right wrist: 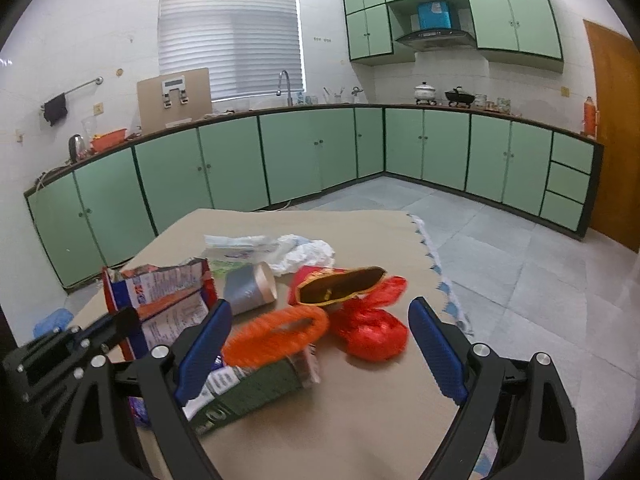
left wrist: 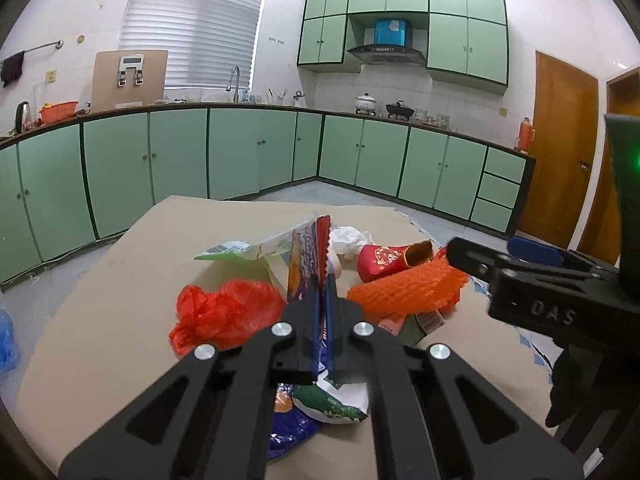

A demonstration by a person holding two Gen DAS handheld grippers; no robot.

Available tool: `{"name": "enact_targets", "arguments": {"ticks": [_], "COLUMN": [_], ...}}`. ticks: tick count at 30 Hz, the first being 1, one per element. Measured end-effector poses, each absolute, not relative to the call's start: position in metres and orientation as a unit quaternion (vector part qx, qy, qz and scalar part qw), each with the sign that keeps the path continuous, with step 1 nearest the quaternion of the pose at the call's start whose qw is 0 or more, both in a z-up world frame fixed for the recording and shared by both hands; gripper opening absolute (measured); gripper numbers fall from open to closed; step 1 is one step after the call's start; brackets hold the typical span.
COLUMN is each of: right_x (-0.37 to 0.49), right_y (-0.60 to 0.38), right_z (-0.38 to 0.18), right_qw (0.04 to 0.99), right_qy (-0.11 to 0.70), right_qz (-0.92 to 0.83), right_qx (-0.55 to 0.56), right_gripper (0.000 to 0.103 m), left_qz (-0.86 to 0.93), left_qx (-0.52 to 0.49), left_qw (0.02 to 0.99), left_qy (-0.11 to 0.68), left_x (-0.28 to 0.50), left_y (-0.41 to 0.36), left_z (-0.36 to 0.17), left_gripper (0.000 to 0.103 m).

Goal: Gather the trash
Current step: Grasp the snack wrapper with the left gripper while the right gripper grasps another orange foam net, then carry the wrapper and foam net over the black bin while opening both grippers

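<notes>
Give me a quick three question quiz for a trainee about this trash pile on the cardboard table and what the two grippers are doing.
1. True or false: the left gripper is shut on the blue and red wrapper.
2. Are the right gripper jaws A) wide open or B) clamped on trash?
3. What colour is the foam net sleeve nearest the right gripper?

Key: 1 true. 2 A. 3 orange.

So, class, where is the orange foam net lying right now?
In the right wrist view the orange foam net lies mid-table on the cardboard, between the open right tongs, left of the red foil bundle.
</notes>
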State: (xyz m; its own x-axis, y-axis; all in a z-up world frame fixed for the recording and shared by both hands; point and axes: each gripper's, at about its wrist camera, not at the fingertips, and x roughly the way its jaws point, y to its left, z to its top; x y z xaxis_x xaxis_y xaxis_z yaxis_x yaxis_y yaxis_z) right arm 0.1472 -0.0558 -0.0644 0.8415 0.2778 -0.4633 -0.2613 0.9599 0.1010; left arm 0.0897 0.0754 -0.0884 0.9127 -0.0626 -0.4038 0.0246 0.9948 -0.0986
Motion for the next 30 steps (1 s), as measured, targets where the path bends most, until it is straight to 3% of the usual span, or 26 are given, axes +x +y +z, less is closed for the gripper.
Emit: {"name": "enact_targets", "arguments": {"ticks": [13,16,17,19,21,24,30], "right_x": [0.172,0.174,0.176,0.175,0.172,0.167,0.153], "right_y": [-0.036,-0.034,-0.033,-0.03,-0.029,-0.028,-0.033], "right_z": [-0.082,-0.087,-0.088,-0.09,-0.089,-0.084,-0.067], "right_qw": [0.949,0.941,0.934,0.93,0.927,0.927,0.932], "right_qy": [0.284,0.297,0.308,0.312,0.311,0.302,0.274], "right_qz": [0.139,0.162,0.18,0.195,0.21,0.222,0.235], "right_qx": [0.001,0.007,0.011,0.013,0.01,0.01,0.011], "right_gripper": [0.087,0.063,0.048,0.037,0.018,0.012,0.012], "left_qz": [-0.021,-0.022,-0.022,-0.023,-0.023,-0.022,-0.025], "left_qx": [-0.05,-0.049,-0.049,-0.051,-0.052,-0.052,-0.053], "left_qw": [0.973,0.972,0.972,0.972,0.972,0.972,0.974], "left_qy": [0.226,0.227,0.227,0.228,0.227,0.227,0.22], "left_x": [0.097,0.098,0.098,0.098,0.098,0.099,0.097], "left_y": [0.082,0.082,0.083,0.084,0.084,0.085,0.081], "left_z": [-0.099,-0.101,-0.101,-0.101,-0.101,-0.099,-0.092], "left_gripper": [0.001,0.001,0.001,0.001,0.001,0.001,0.001]}}
